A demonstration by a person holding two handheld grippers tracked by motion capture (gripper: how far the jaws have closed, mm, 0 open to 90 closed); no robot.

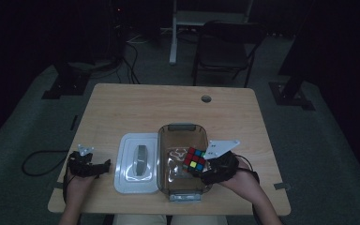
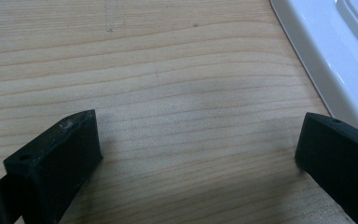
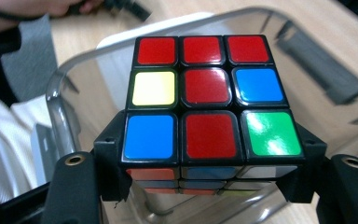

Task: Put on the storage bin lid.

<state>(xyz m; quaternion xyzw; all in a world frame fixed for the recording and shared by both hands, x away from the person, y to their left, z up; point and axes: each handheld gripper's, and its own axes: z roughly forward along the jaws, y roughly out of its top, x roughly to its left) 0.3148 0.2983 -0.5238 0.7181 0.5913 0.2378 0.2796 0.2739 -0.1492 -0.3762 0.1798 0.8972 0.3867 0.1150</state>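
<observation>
We have the puzzle cube [image 3: 212, 102] clenched between the jaws of our right gripper [image 1: 205, 169], held over the clear container [image 1: 183, 136] near the front edge of the worktop [image 1: 136, 108], not yet set down inside. Its white lid [image 1: 136, 161] lies just beside the container. Our left gripper [image 1: 104, 168] rests released near the front left corner. Lowering, letting go and lidding seem left.
</observation>
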